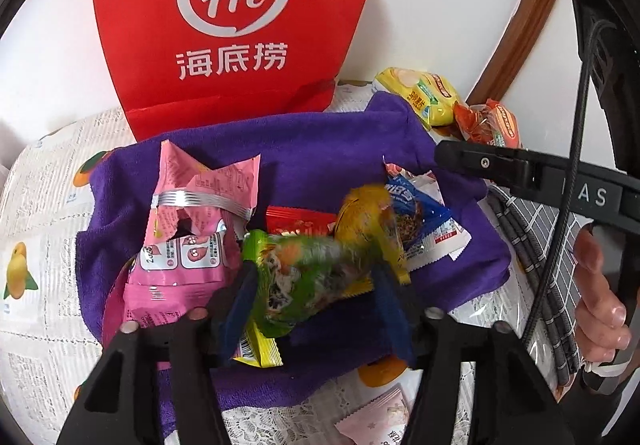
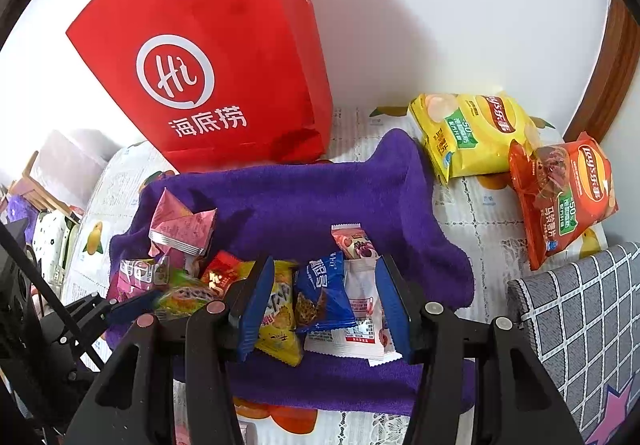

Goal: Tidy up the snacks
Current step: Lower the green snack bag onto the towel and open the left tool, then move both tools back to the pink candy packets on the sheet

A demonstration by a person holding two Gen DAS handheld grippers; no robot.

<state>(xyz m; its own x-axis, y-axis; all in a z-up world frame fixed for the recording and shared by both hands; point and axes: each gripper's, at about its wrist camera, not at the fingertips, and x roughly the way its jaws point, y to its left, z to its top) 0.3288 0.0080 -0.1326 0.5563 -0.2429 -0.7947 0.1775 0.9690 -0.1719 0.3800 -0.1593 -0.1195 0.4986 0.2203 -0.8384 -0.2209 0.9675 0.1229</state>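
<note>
Snacks are lying heaped on a purple towel (image 2: 304, 201): a green packet (image 1: 304, 277), blurred, is sitting between the spread blue fingers of the left gripper (image 1: 316, 305), though whether those fingers are pinching it I cannot tell. The right gripper (image 2: 324, 301) is hanging wide open over a blue packet (image 2: 322, 295) and a white sachet (image 2: 362, 319), with a yellow packet (image 2: 280, 313) against its left finger. The towel is resting on a fruit-printed tablecloth (image 2: 476, 221) by a white wall. A red paper bag (image 2: 212, 57) is standing behind; its contents are hidden. Two crisp bags, yellow (image 2: 468, 133) and orange (image 2: 564, 197), are lying beside the towel.
</note>
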